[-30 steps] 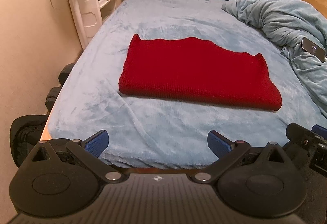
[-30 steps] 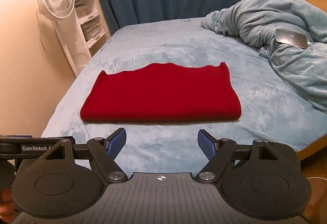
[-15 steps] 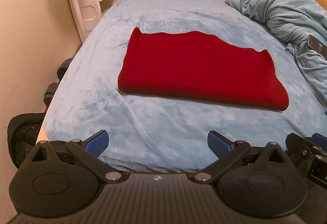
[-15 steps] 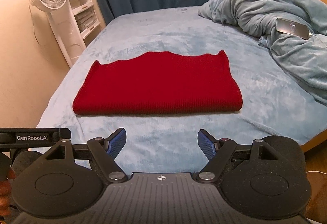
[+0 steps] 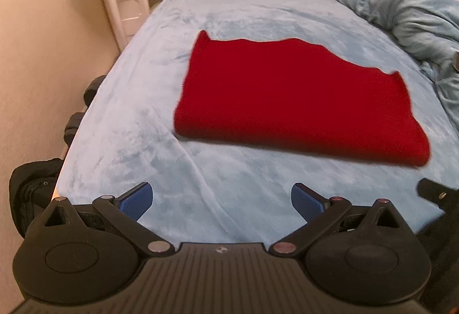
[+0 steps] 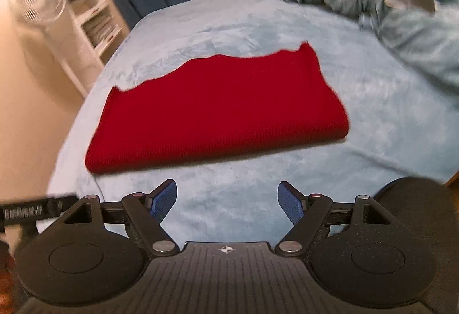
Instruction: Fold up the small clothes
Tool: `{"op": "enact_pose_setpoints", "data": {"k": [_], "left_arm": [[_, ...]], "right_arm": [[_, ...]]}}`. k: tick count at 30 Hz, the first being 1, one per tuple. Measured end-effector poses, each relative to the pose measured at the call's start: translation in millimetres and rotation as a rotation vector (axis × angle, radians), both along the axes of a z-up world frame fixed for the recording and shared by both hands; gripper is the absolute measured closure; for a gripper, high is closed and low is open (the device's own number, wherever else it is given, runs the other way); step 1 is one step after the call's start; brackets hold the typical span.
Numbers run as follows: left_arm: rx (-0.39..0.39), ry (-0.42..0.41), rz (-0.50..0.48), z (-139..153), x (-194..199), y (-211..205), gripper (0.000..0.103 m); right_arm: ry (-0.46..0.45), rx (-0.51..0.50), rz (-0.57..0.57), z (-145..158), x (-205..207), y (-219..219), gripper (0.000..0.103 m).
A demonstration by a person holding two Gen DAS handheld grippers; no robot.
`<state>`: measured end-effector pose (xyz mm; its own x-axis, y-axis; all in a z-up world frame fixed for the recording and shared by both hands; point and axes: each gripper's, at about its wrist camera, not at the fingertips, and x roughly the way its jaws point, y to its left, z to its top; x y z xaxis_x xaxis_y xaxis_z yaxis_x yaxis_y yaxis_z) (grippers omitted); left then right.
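Flat on the blue bed (image 5: 160, 147), long side running left to right: the red cloth (image 5: 289, 101), ahead of both tools. Left gripper (image 5: 222, 203) and right gripper (image 6: 227, 200): wide, empty, near its front fold, about equally close.

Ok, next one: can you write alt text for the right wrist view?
A red knitted garment, folded into a flat rectangle, lies on a bed covered in light blue fleece. The right gripper sits open and empty at the bottom of the frame, short of the garment's near edge. A rumpled blanket and a white fan sit blurred behind.
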<state>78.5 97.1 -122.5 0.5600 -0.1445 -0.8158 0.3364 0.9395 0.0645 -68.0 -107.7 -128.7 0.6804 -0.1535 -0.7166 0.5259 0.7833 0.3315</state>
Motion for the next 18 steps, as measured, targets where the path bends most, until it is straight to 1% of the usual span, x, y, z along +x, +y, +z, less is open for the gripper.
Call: {"op": "enact_pose_setpoints", "data": {"k": [2,3,4,8,13,15,18], "left_arm": [[-0.008,-0.001,0.035,-7,19,6,0.000],[-0.002,0.001,0.054,-10,29,8,0.000],[0.000,0.001,0.071,-13,39,12,0.000],[0.024,0.001,0.132,-24,79,22,0.000],[0.047,0.016,0.195,-34,114,27,0.000],[0.056,0.012,0.203,-36,121,28,0.000],[0.066,0.016,0.206,-39,128,26,0.000]], "right_arm": [[-0.012,0.106,-0.053,-15,9,-25,0.022],[-0.019,0.175,-0.091,-26,15,-41,0.022],[-0.025,0.220,-0.125,-34,19,-53,0.022],[-0.051,0.412,-0.312,-75,32,-109,0.022],[-0.105,0.572,-0.527,-113,38,-156,0.022],[-0.121,0.618,-0.589,-124,41,-168,0.022],[-0.128,0.638,-0.626,-134,46,-179,0.022]]}}
